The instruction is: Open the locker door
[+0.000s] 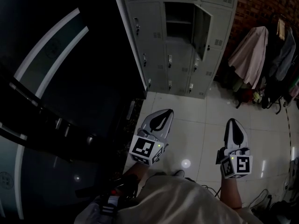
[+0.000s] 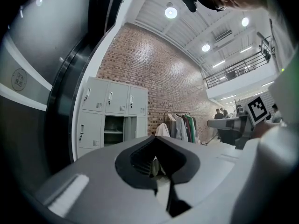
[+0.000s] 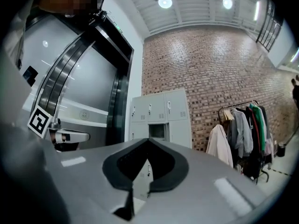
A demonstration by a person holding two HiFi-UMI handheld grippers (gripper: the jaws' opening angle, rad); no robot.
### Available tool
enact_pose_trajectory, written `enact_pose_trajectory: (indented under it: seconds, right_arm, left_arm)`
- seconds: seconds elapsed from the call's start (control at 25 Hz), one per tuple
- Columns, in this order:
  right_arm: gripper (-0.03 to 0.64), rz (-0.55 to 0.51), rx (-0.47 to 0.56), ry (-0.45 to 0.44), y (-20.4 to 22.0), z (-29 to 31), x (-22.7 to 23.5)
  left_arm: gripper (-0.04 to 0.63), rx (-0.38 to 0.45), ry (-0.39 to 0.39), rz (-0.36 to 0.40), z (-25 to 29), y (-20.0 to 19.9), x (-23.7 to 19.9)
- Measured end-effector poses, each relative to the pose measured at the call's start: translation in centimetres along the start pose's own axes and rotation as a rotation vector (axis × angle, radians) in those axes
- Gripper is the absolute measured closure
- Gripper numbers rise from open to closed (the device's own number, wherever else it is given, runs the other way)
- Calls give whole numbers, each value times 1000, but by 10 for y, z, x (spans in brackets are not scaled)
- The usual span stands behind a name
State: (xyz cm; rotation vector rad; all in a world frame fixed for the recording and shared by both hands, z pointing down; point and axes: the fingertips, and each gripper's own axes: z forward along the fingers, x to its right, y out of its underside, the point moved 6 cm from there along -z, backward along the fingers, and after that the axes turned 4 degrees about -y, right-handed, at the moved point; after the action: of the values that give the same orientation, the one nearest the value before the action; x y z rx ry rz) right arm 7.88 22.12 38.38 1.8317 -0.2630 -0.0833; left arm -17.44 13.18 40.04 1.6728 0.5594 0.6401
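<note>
A bank of grey lockers (image 1: 159, 55) stands against the wall ahead, well beyond both grippers. One middle compartment (image 1: 179, 22) is open, its door (image 1: 202, 29) swung out to the right; the other doors are closed. The open compartment (image 2: 113, 130) also shows in the left gripper view and, as a dark opening (image 3: 157, 131), in the right gripper view. My left gripper (image 1: 167, 111) (image 2: 154, 137) points toward the lockers over the floor, jaws shut with nothing between them. My right gripper (image 1: 232, 121) (image 3: 148, 139) is held alongside it to the right, also shut and empty.
A tall dark glossy structure (image 1: 70, 78) fills the left side next to the lockers. A clothes rack with hanging coats (image 1: 261, 55) stands right of the lockers before a brick wall (image 3: 210, 69). Pale floor tiles (image 1: 196, 125) lie between. People (image 2: 219, 113) stand far off.
</note>
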Motion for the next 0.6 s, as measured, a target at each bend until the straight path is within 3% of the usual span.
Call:
enact_pose_trajectory:
  seconds: [0.6]
  right_arm:
    - [617, 23, 3, -28, 11, 5, -2]
  left_arm:
    - [540, -5, -7, -11, -4, 12, -1]
